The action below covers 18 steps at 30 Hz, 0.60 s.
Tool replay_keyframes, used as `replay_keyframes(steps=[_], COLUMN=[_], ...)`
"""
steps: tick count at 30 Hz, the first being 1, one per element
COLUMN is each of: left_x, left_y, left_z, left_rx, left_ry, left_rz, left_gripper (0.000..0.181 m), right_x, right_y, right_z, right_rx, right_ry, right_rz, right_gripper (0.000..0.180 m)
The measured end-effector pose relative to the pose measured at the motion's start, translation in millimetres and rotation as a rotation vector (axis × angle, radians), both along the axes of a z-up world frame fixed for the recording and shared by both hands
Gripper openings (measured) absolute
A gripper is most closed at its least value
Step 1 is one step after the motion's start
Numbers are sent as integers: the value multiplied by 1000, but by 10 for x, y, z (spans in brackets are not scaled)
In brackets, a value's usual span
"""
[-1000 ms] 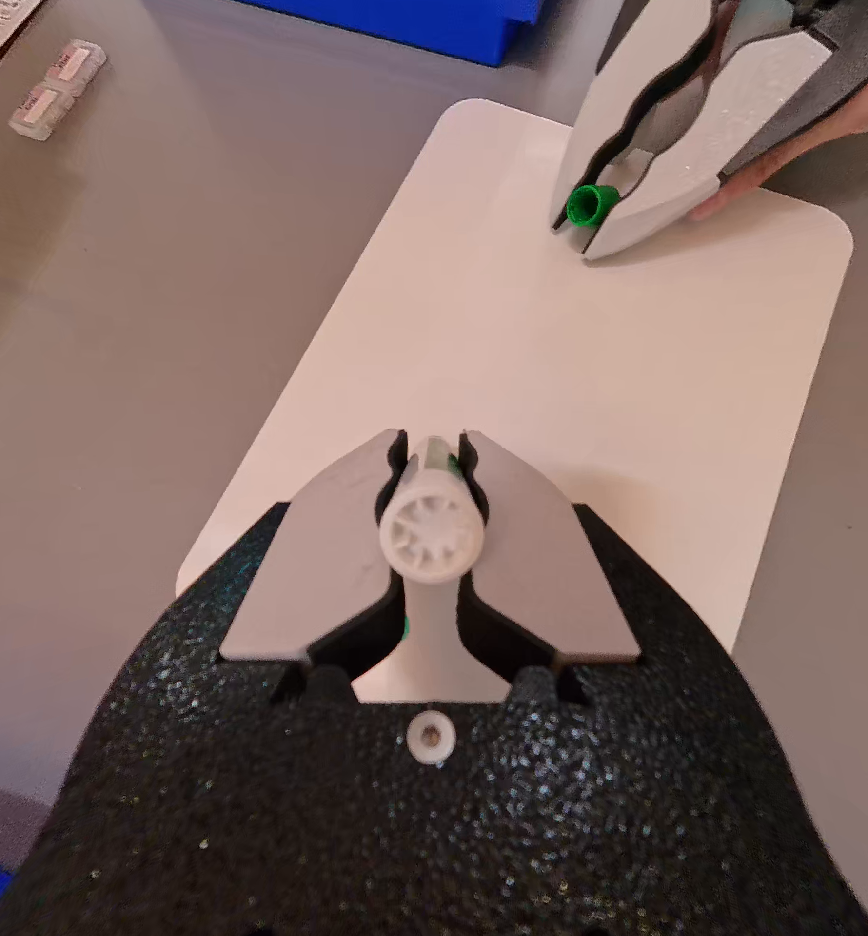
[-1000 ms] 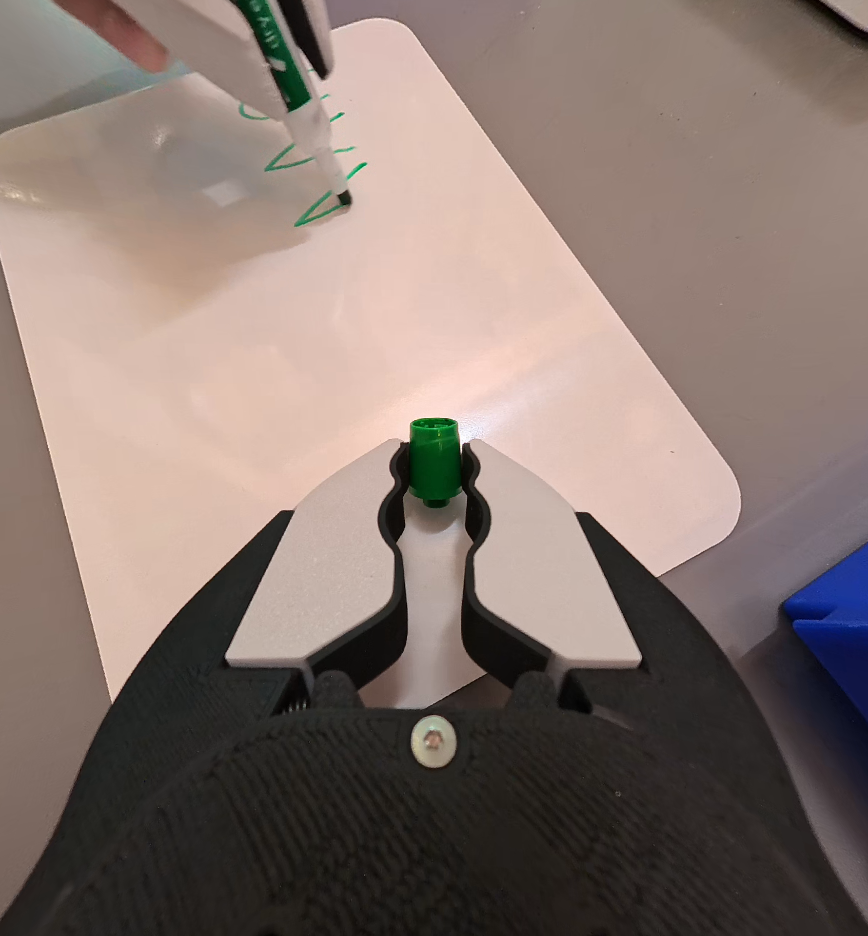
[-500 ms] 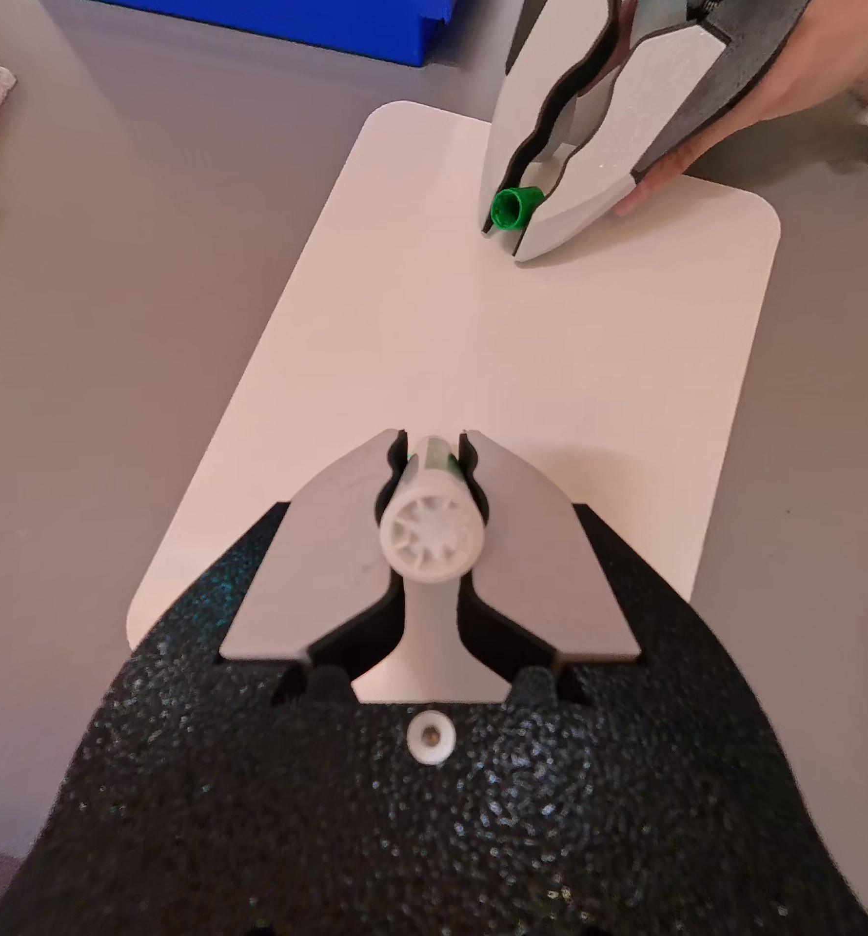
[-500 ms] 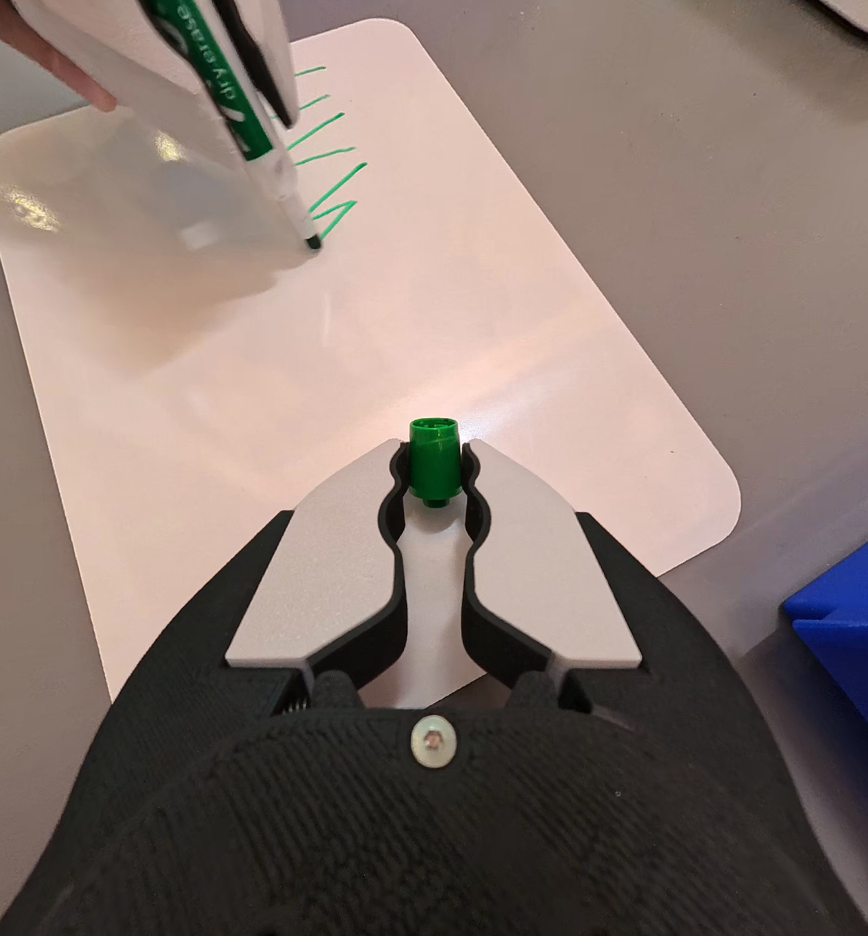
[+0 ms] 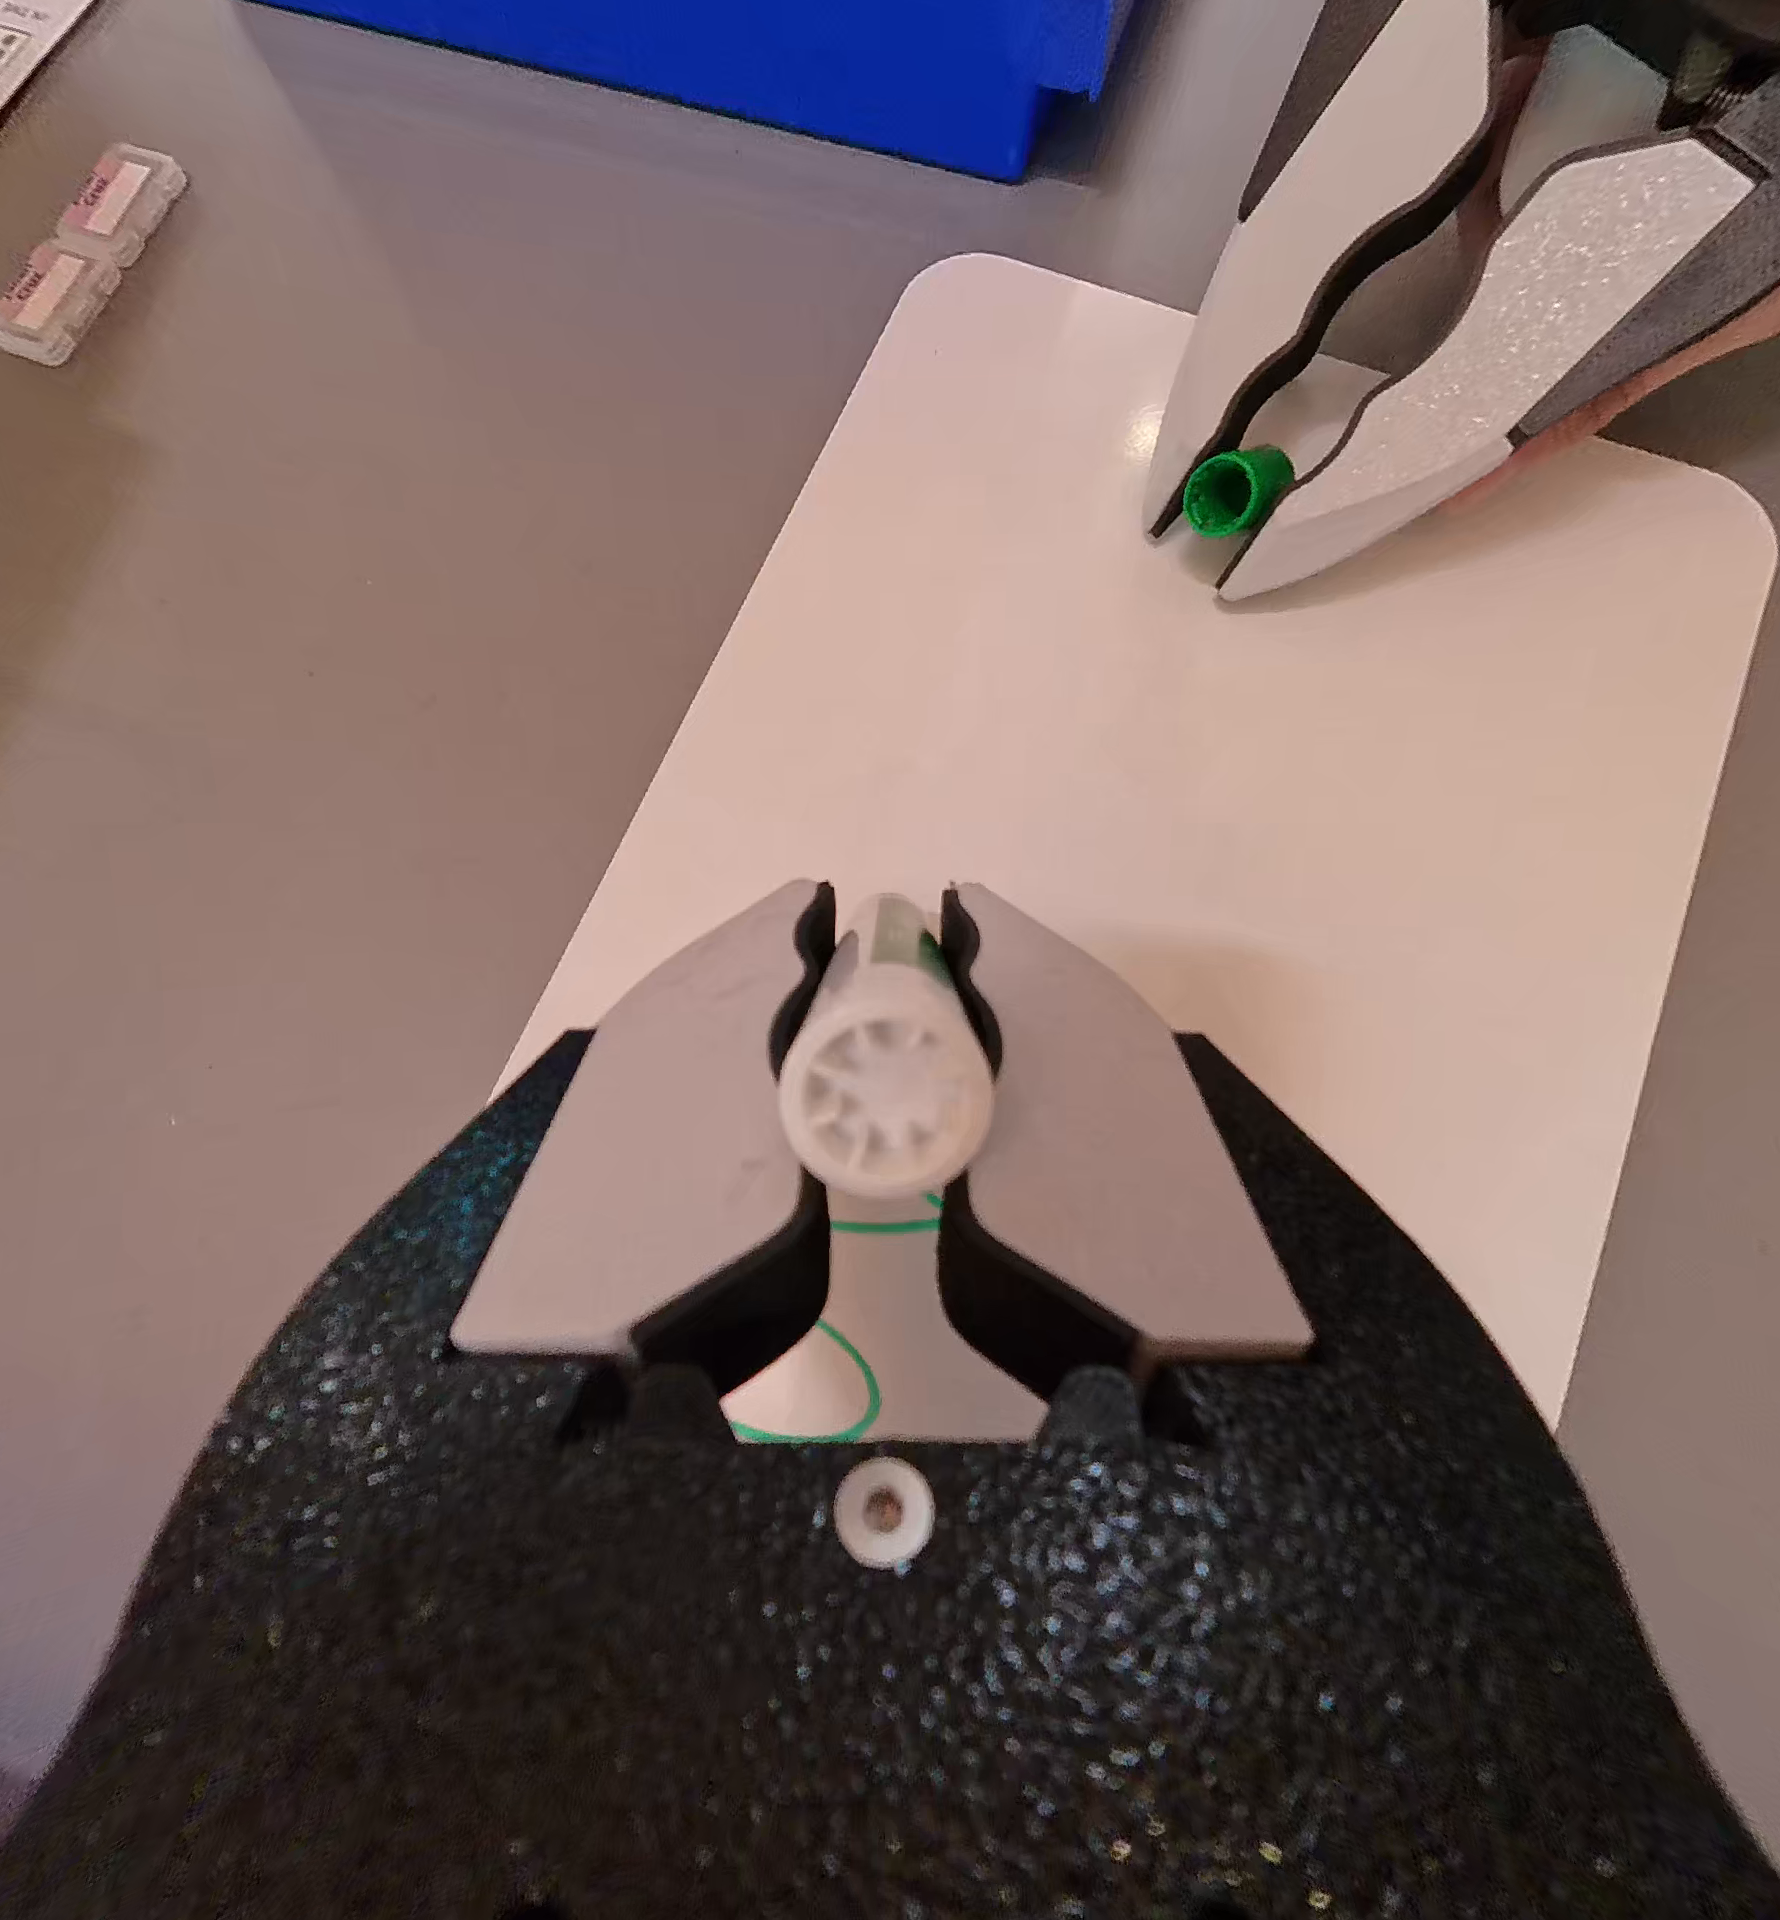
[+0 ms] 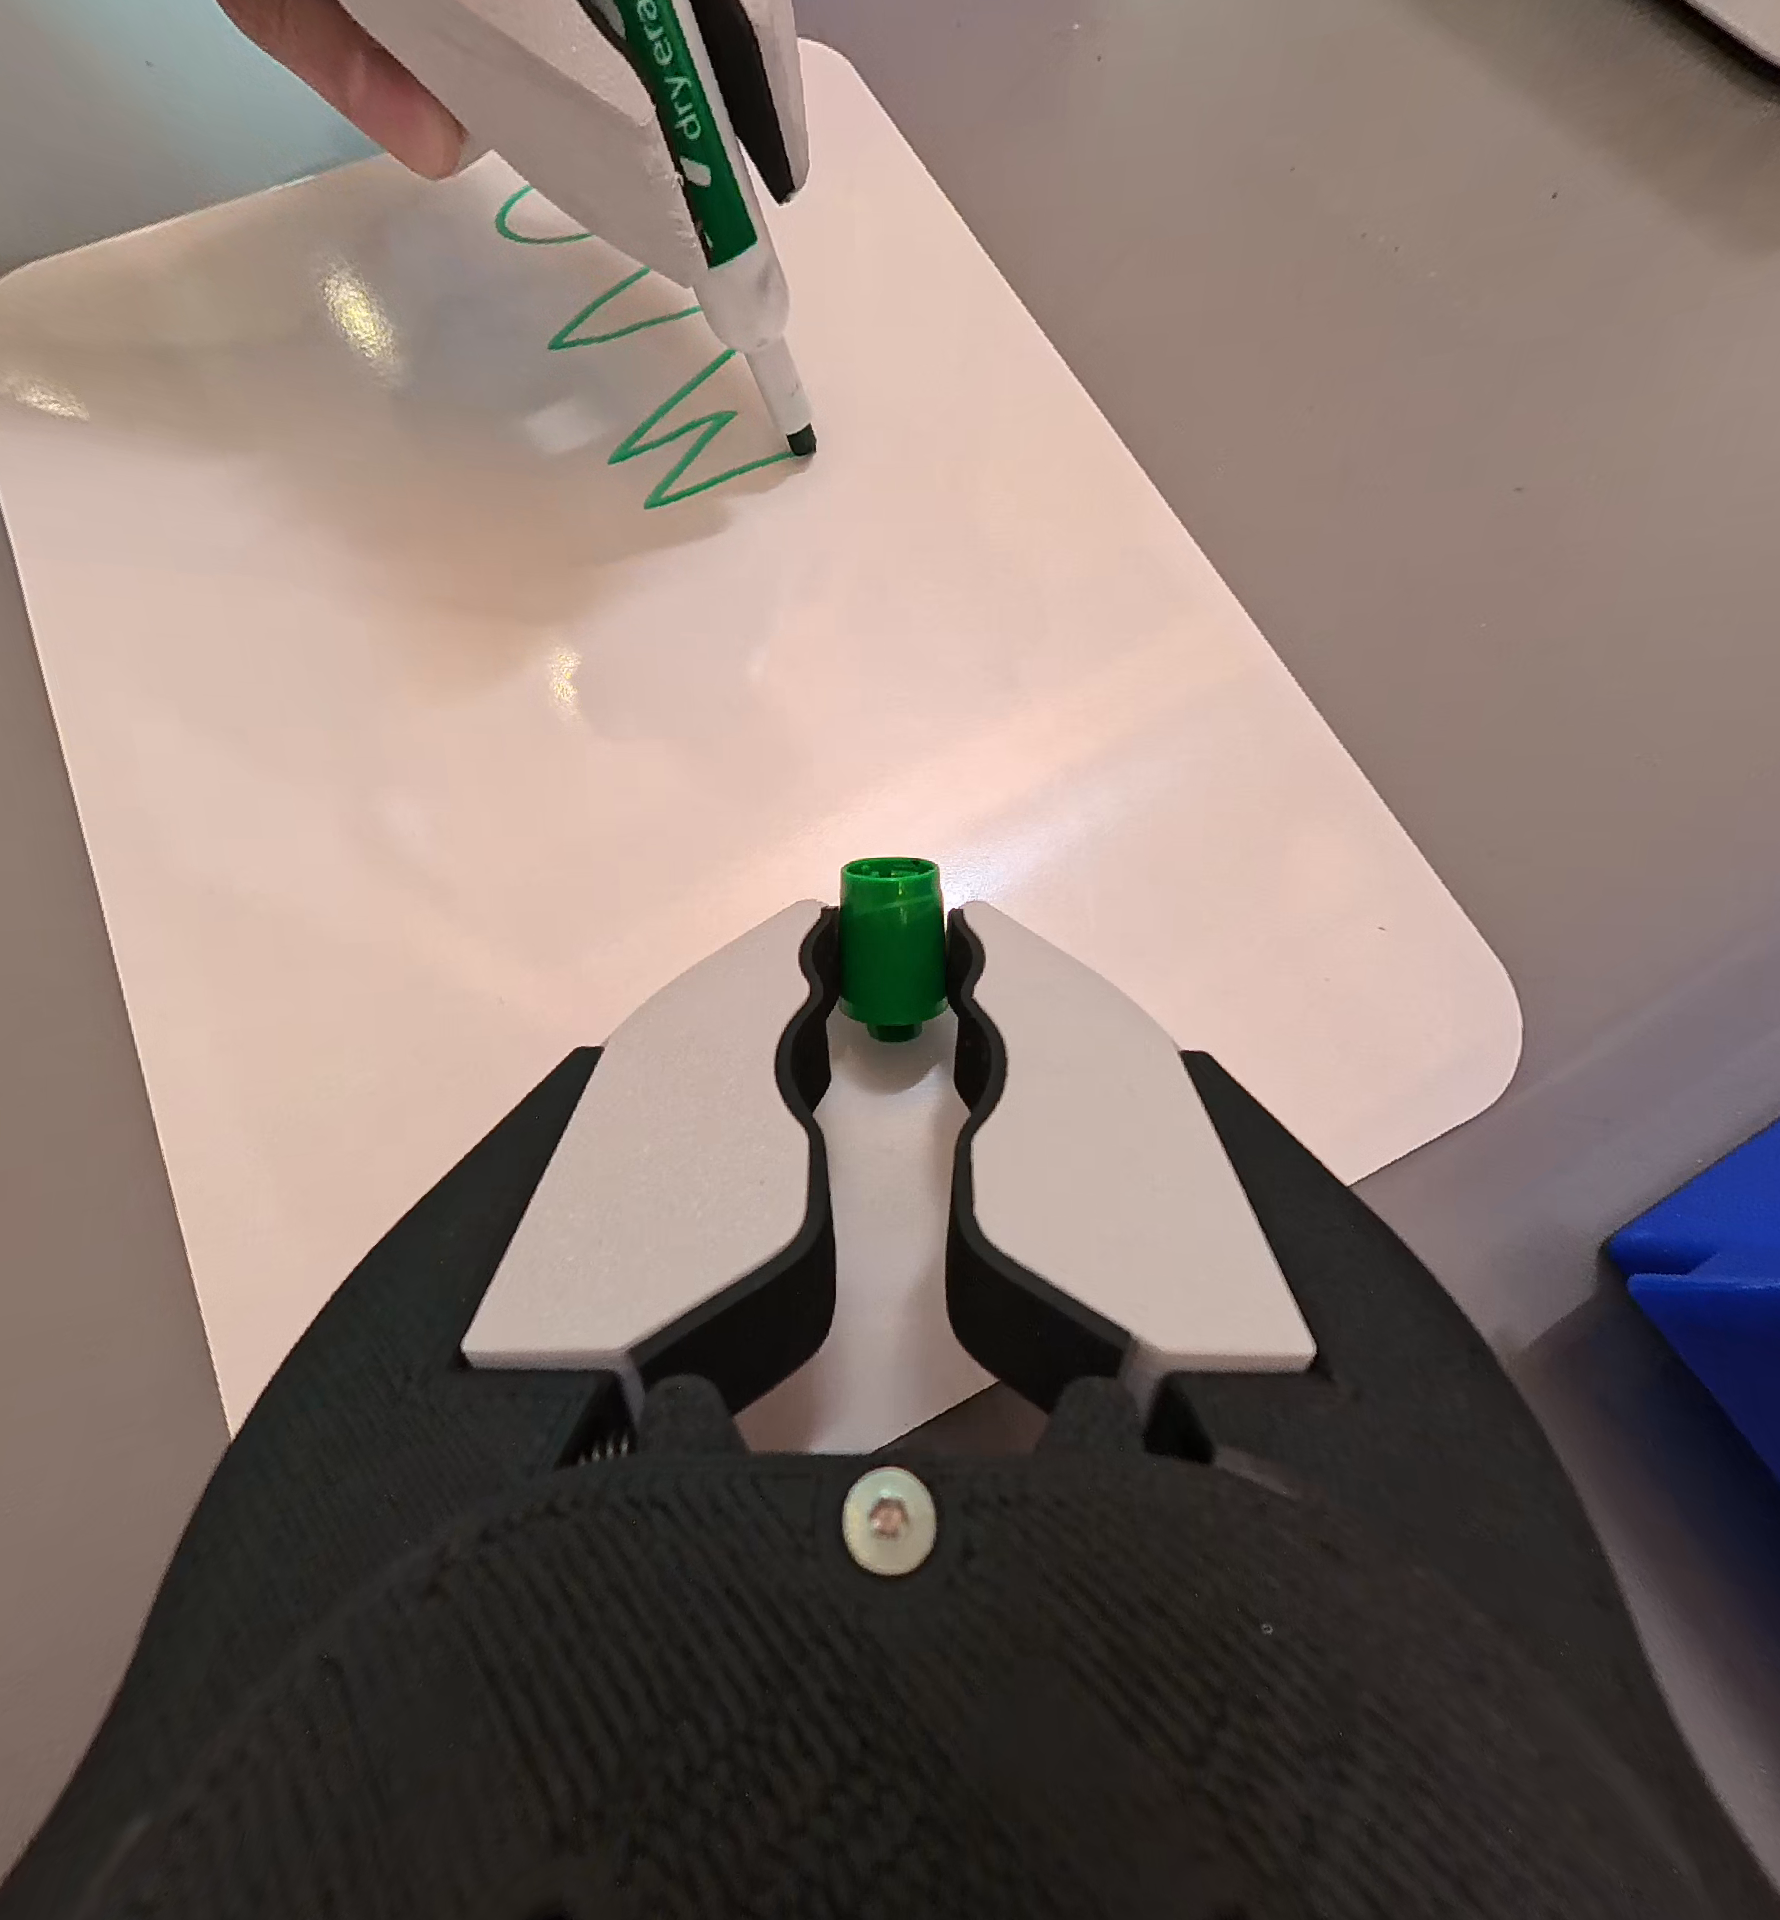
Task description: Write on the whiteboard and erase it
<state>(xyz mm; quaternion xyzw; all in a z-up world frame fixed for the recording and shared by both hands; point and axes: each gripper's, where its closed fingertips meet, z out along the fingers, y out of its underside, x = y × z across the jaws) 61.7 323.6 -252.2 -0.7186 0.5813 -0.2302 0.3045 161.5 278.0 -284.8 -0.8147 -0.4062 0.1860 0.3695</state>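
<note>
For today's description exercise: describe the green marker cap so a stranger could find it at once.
Find the white whiteboard on the grey table. Over its near end, the right hand-held gripper pinches a green cap: short and stubby, unlike the long marker writing opposite.

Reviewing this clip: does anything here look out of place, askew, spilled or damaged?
Nothing stands out. The left gripper holds the marker with its tip on the whiteboard, drawing a green zigzag. The right gripper holds the green cap. No spills or damage show.

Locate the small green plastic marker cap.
The green marker cap is pinched between the right gripper's fingertips, above the near end of the white whiteboard.
</note>
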Motion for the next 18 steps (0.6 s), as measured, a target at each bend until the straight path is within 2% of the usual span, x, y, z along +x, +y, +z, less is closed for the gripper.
replay_keyframes(steps=[18], left_x=[14], left_y=[3], left_z=[10], left_rx=[-14], left_ry=[39], left_rz=[13], left_gripper=[19], right_x=[134], right_y=[-32], right_z=[-3], right_rx=[-2], right_ry=[1], right_rz=[0], right_gripper=[20])
